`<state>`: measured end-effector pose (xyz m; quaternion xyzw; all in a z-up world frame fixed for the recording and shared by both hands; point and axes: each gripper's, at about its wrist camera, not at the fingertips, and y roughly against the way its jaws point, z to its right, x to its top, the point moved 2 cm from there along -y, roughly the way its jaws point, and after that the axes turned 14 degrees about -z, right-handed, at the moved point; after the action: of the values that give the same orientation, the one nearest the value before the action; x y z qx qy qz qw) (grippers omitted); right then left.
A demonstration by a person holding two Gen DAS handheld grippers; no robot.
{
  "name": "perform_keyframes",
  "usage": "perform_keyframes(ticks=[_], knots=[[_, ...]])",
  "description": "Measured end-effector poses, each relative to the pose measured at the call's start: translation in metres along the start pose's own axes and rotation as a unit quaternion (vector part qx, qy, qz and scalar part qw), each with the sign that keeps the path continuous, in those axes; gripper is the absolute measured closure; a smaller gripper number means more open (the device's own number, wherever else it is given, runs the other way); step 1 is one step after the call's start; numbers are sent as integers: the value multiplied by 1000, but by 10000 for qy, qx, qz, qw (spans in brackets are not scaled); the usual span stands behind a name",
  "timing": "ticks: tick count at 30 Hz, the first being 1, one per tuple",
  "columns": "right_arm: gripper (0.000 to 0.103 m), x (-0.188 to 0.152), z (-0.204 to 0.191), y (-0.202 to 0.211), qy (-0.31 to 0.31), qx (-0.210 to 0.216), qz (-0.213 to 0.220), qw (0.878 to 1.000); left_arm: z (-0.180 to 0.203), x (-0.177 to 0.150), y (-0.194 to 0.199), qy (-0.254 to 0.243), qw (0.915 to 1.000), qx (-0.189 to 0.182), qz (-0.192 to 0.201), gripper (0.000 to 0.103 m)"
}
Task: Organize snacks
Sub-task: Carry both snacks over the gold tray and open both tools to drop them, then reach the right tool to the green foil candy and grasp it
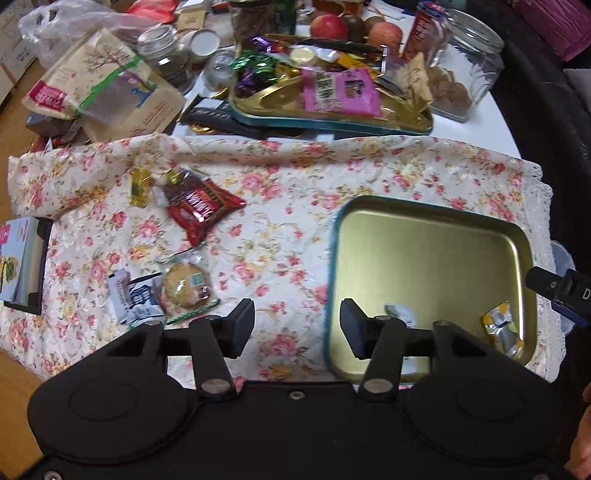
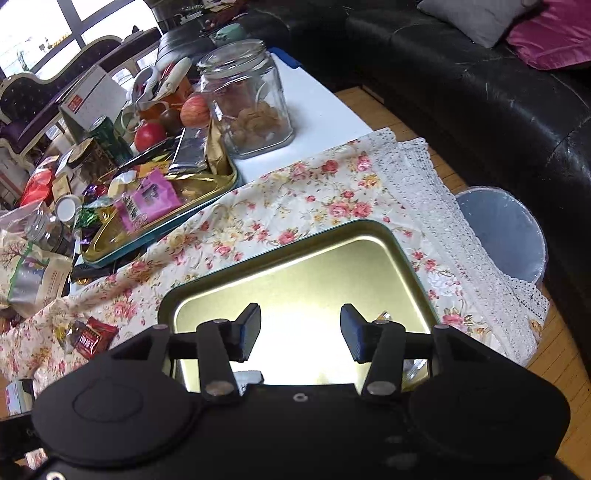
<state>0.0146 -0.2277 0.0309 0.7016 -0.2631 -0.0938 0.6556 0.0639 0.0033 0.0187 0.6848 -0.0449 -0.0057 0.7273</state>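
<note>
Two hand-held grippers over a gold tin (image 1: 436, 236).
We are holding the left gripper (image 1: 297, 325) and right gripper (image 2: 300, 330) with jaws apart, gripping nothing; two wrappers (image 1: 500, 325) are lying inside.

Daylight from the window (image 2: 40, 33) glares off the gold tray (image 2: 295, 266); fisheye edges bend, slightly soft.

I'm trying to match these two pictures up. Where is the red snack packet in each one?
Left wrist view: red packet lies left of centre on the floral cloth.
Right wrist view: red packet sits at the lower left edge, partly hidden by the gripper.
Shared landmark: the near gold tray.
</note>
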Motion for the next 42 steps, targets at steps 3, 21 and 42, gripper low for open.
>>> perform_keyframes(ticks=[3,21,42], knots=[[52,-1,-16,-4,148,14,-108,9998,-22,3,0,160,9998,10,79,45],[51,-43,-156,-39,1498,284,-593,9865,-168,14,-7,1637,9860,330,-5,45],[52,-108,-229,-128,2120,346,-2278,9497,-175,13,25,1350,9897,374,308,46]])
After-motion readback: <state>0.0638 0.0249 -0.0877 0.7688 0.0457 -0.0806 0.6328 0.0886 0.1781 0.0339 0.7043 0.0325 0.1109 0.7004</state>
